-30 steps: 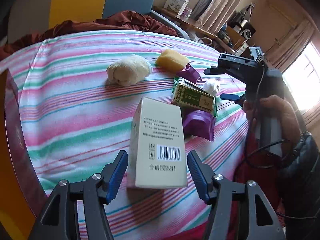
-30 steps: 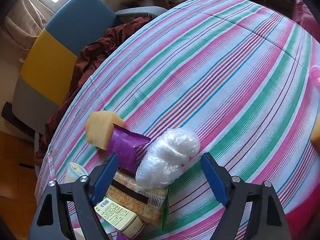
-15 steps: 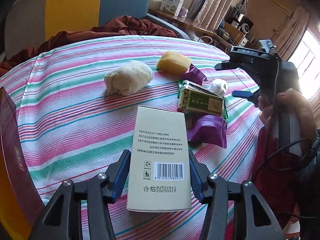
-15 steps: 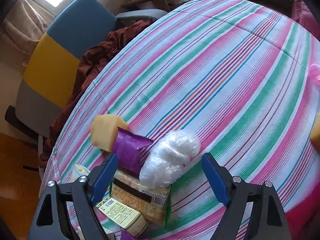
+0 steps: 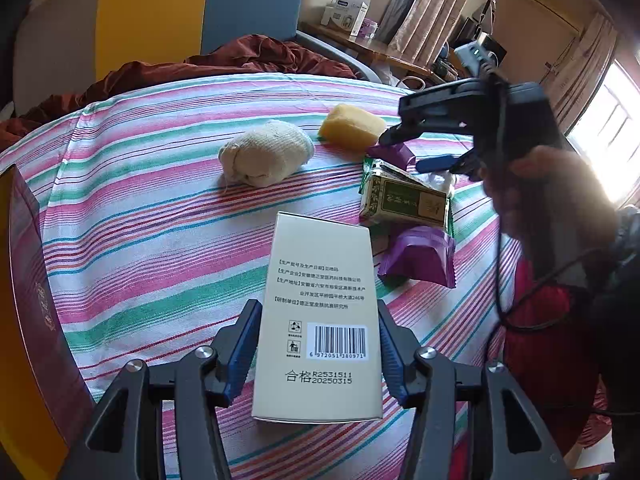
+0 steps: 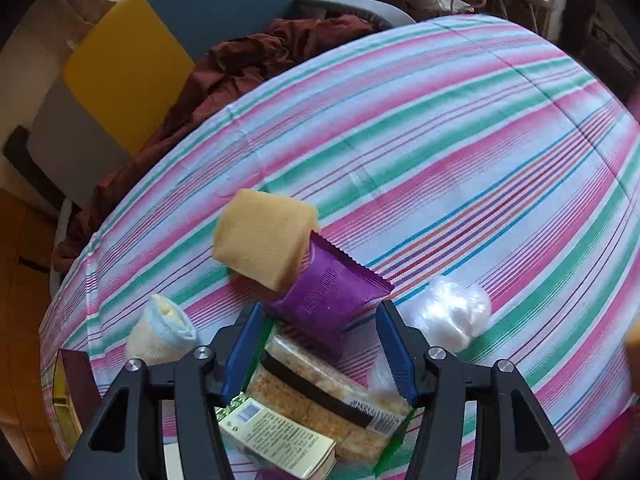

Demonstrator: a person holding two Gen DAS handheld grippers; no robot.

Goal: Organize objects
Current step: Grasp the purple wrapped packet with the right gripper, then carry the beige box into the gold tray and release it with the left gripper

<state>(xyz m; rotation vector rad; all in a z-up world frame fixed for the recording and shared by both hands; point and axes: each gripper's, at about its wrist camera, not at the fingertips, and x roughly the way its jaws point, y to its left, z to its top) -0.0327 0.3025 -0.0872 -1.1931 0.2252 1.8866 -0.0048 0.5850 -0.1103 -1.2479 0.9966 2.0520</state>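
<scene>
My left gripper [image 5: 316, 348] is shut on a tall cream box [image 5: 320, 312] with a barcode, its blue pads pressed on both sides. My right gripper [image 6: 320, 344], held by a hand [image 5: 552, 200], hangs over the pile with its jaws closing. A purple packet [image 6: 328, 292] lies between its fingers, with a small gap at the left pad. Under it sit a biscuit pack [image 6: 320, 396] and a green box [image 6: 276, 440]. A yellow sponge [image 6: 260, 240] leans on the packet. A white plastic bag [image 6: 448, 316] lies just outside the right finger.
A cream cloth bundle [image 5: 266, 154] and a second purple packet [image 5: 418, 256] lie on the striped tablecloth [image 5: 140, 200]. A dark red box [image 5: 24, 280] stands at the left edge. A yellow and blue chair [image 5: 160, 12] with a maroon cloth [image 5: 248, 56] stands behind.
My left jaws closed onto the cream box. My right gripper shifted left from the white bag to the purple packet, and its jaws narrowed.
</scene>
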